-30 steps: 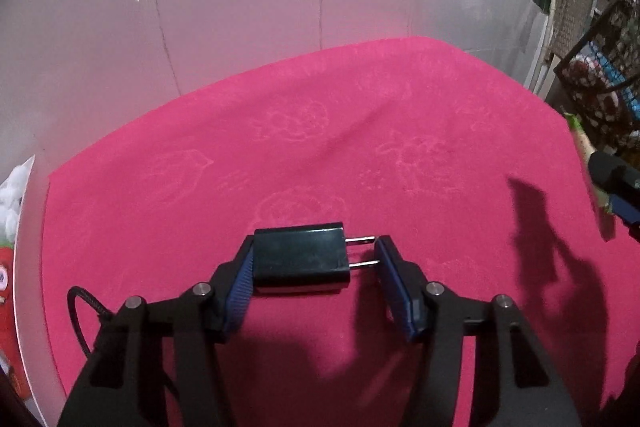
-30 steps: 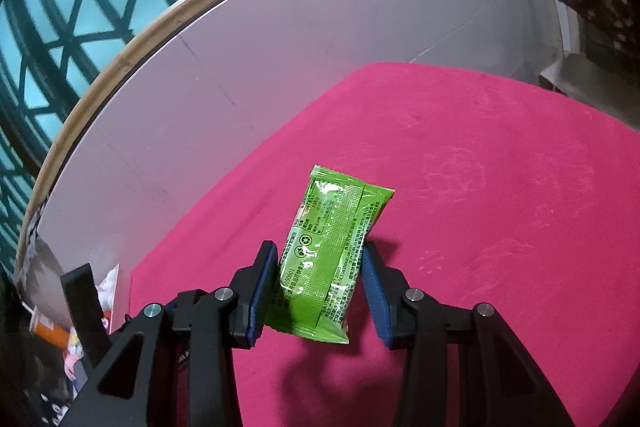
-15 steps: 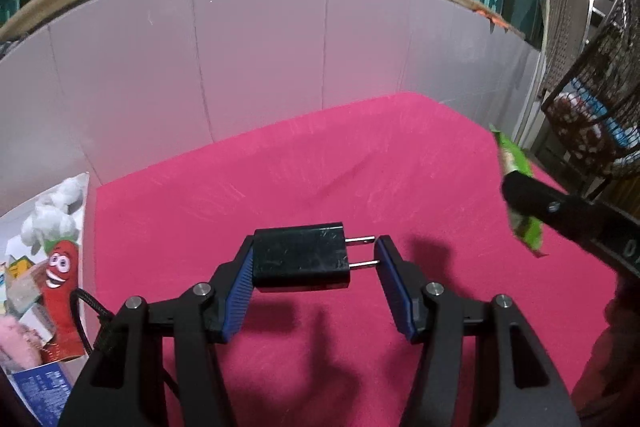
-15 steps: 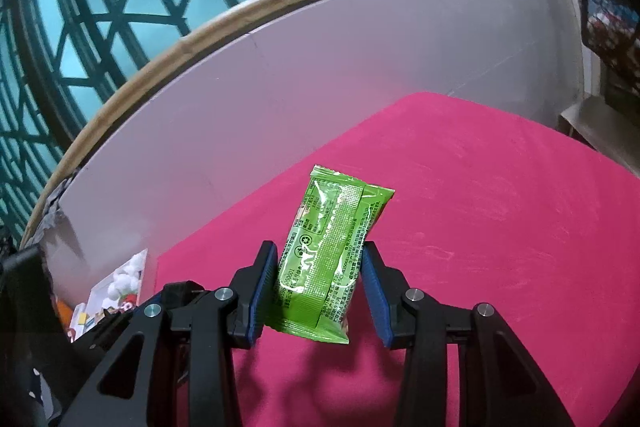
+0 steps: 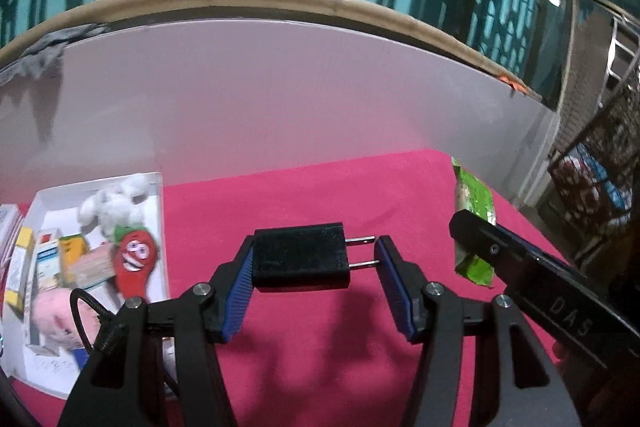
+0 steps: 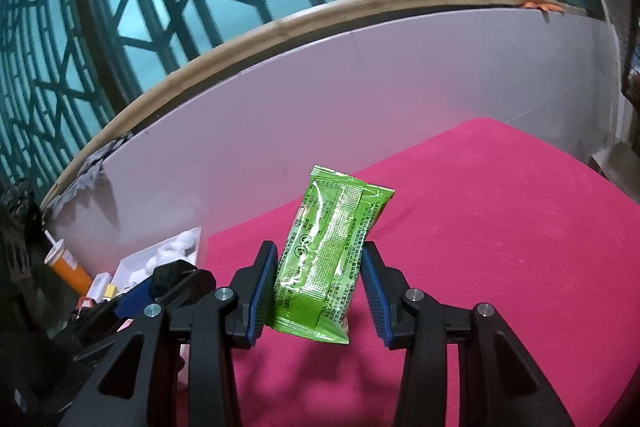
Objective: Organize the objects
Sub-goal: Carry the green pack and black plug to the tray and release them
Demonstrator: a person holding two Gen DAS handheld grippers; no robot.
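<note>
— Black plug adapter (image 5: 301, 254) across the left tongs (image 5: 316, 281), clenched lengthwise: body against one blue pad, prongs toward the other. Lifted clear of the pink tabletop (image 5: 320, 195).
— Why carried so?
— Probably bound for the white box (image 5: 158, 187) at left, already full of a red plush toy (image 5: 134, 261) and small cartons.
— And from the right wrist?
— Green snack packet (image 6: 330, 255) upright, pinched at its sides by the right tongs (image 6: 320, 287), above the tabletop (image 6: 500, 227). Same box (image 6: 192, 235) low at left, beside an orange pill bottle (image 6: 68, 269); likely headed there too.
</note>
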